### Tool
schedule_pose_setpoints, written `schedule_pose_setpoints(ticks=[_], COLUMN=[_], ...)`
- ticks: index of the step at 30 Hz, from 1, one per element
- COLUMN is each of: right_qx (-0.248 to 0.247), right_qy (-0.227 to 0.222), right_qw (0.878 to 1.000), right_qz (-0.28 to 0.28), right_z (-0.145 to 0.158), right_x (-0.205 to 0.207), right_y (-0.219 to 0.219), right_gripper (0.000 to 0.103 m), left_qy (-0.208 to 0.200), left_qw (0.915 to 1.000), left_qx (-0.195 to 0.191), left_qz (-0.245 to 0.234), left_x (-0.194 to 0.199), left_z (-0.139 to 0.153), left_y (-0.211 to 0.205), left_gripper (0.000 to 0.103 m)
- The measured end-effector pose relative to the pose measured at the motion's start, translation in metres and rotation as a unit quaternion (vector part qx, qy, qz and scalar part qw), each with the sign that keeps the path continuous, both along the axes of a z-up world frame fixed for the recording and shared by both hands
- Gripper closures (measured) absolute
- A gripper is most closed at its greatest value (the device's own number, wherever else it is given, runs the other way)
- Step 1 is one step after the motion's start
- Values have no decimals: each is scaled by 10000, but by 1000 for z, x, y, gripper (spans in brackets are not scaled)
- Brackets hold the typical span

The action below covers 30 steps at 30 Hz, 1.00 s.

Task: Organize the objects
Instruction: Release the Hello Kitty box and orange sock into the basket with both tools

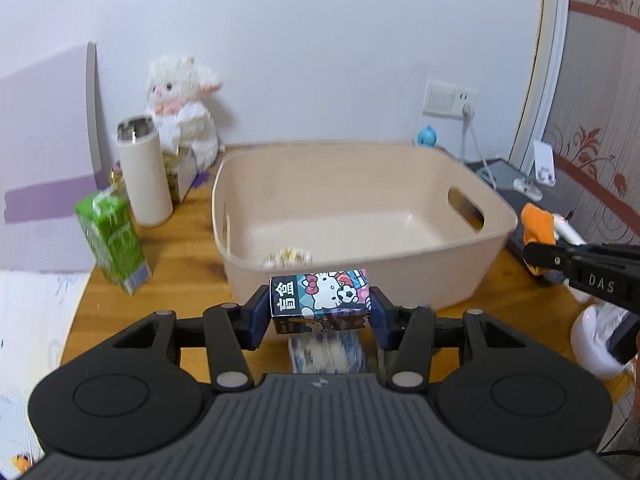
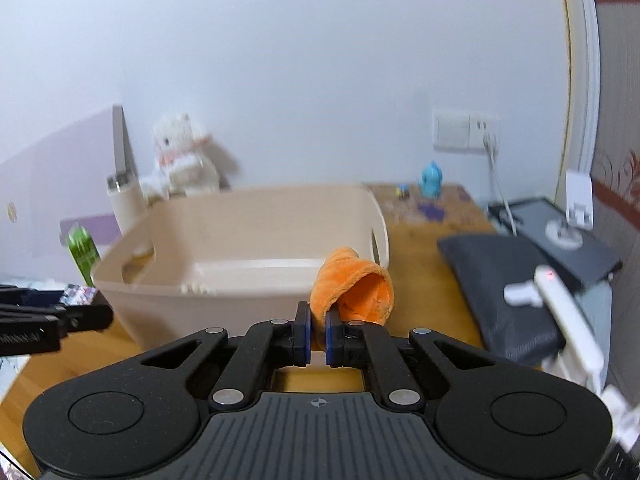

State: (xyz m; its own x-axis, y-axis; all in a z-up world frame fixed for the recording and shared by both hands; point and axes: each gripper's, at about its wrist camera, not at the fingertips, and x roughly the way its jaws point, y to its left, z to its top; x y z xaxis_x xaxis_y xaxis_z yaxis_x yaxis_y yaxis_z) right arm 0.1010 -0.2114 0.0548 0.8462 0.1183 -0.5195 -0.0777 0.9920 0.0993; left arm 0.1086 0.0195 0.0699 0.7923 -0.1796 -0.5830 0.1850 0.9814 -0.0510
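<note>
My left gripper (image 1: 320,306) is shut on a small Hello Kitty box (image 1: 320,294), held just in front of the near wall of the beige plastic tub (image 1: 472,258). A small pale item (image 1: 286,258) lies inside the tub by that wall. My right gripper (image 2: 317,330) is shut on an orange plush cloth (image 2: 352,284), held in front of the tub's (image 2: 168,300) near right corner. The right gripper with the orange cloth (image 1: 538,226) also shows at the right in the left wrist view. The left gripper (image 2: 68,316) shows at the left in the right wrist view.
On the wooden table (image 1: 180,256): a green carton (image 1: 114,236), a cream thermos (image 1: 144,172), a white plush lamb (image 1: 180,104), a blue-white packet (image 1: 328,354) under my left gripper. At the right: a dark pouch (image 2: 504,284), a tablet (image 2: 560,236), a blue figurine (image 2: 431,180), white devices (image 2: 560,300).
</note>
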Motion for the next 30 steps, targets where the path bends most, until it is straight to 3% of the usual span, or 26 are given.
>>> schedule_pose_setpoints(ticks=[9,22,28,29,30], right_qx=[-108,-358,-412,-385,-381], right_qy=[-232,216,374,419,420], right_qw=[9995,9990,9984,9983,9984], right_qz=[170,126,83,98,82], right_z=[18,-17,-29,-30,-29], right_x=[46,102,109,109,108], right_y=[24,41,39,39,38], right_gripper=[97,96,92,85,79], left_qy=[-274,457,537,530,548], left_qw=[9996,9969,9963,9963,9960], left_qx=[98,507,533,543,564], left_qz=[30,400,409,414,432], left_x=[48,125,132,131,130], left_z=[18,-31,-40,-40,-39], left_y=[-19,-43,-41,-40,-39], left_gripper=[50,50,49,47,39])
